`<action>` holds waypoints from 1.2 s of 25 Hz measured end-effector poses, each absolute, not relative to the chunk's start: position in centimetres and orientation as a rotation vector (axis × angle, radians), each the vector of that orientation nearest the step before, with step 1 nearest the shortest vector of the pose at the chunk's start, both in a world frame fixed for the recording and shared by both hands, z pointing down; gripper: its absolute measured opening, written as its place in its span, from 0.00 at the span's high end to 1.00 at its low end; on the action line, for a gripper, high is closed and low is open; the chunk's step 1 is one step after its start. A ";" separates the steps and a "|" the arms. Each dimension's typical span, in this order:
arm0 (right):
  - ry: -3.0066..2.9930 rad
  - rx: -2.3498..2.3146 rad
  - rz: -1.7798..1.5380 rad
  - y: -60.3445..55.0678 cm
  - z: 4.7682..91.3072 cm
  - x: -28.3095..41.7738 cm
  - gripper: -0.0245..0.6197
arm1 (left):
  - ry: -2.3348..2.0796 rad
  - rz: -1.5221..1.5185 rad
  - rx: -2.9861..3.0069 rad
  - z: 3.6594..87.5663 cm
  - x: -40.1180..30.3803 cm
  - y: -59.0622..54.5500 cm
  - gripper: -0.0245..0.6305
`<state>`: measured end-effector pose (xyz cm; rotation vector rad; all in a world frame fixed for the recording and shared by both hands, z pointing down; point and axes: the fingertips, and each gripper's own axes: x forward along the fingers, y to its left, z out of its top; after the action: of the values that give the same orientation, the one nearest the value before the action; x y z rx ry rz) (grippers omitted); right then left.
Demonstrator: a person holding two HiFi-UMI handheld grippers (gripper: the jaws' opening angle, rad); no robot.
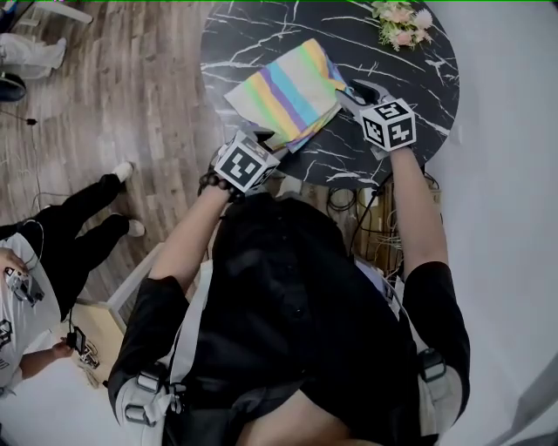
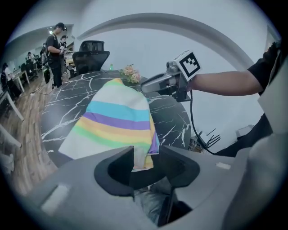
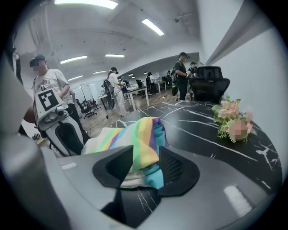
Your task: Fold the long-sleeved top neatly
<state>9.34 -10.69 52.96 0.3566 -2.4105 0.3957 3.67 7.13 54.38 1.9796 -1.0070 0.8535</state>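
Observation:
A folded top with pastel stripes (image 1: 288, 87) lies on the round black marble table (image 1: 261, 35), near its front edge. My left gripper (image 1: 261, 138) is at the top's near left corner. In the left gripper view a hanging corner of the cloth (image 2: 140, 155) sits between the jaws of the left gripper (image 2: 146, 164), which stand apart. My right gripper (image 1: 349, 94) is at the top's right edge. In the right gripper view a bunched fold (image 3: 146, 148) lies between the parted jaws of the right gripper (image 3: 141, 168). Neither gripper's pads visibly press on the cloth.
A bunch of pink flowers (image 1: 401, 24) lies at the table's far right. A person in dark trousers (image 1: 52, 235) stands on the wooden floor to the left. Cables (image 1: 366, 209) hang under the table's front edge. An office chair (image 2: 90, 51) stands behind the table.

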 end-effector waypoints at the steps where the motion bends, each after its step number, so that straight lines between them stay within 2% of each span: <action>1: -2.394 0.347 0.416 -10.8 53.4 9.0 0.70 | -1.020 0.838 1.974 54.1 3.0 7.0 0.68; 4: -2.341 0.330 0.447 -11.0 54.8 8.5 0.64 | -1.042 0.796 1.959 53.7 1.5 6.5 0.68; 9: -2.296 0.289 0.564 -10.6 56.0 8.0 0.65 | -1.033 0.743 1.931 53.7 0.4 6.4 0.69; 10: -2.300 0.281 0.585 -10.4 55.9 8.0 0.69 | -1.024 0.725 1.928 53.8 0.4 6.4 0.69; 13: -2.352 0.318 0.579 -10.3 54.4 8.7 0.89 | -1.003 0.706 1.923 54.0 0.3 6.2 0.69; 15: -2.383 0.360 0.557 -10.2 53.4 9.5 0.95 | -0.991 0.714 1.927 54.1 0.3 5.9 0.69; 21: -2.397 0.524 0.549 -10.6 52.8 11.9 0.95 | -0.928 0.771 1.973 54.6 1.2 5.0 0.69; 25: -2.358 0.536 0.542 -11.3 53.8 11.1 0.93 | -0.896 0.795 1.981 55.0 1.4 5.2 0.69; 28: -2.339 0.528 0.573 -11.6 54.4 10.1 0.78 | -0.877 0.804 1.975 55.0 1.3 5.7 0.69; 30: -2.322 0.528 0.589 -11.9 54.9 9.6 0.77 | -0.874 0.807 1.976 54.8 0.9 5.7 0.69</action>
<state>9.60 -11.92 54.85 0.5282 -2.3224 0.5886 0.89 5.72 54.84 1.9759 -0.8739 0.8066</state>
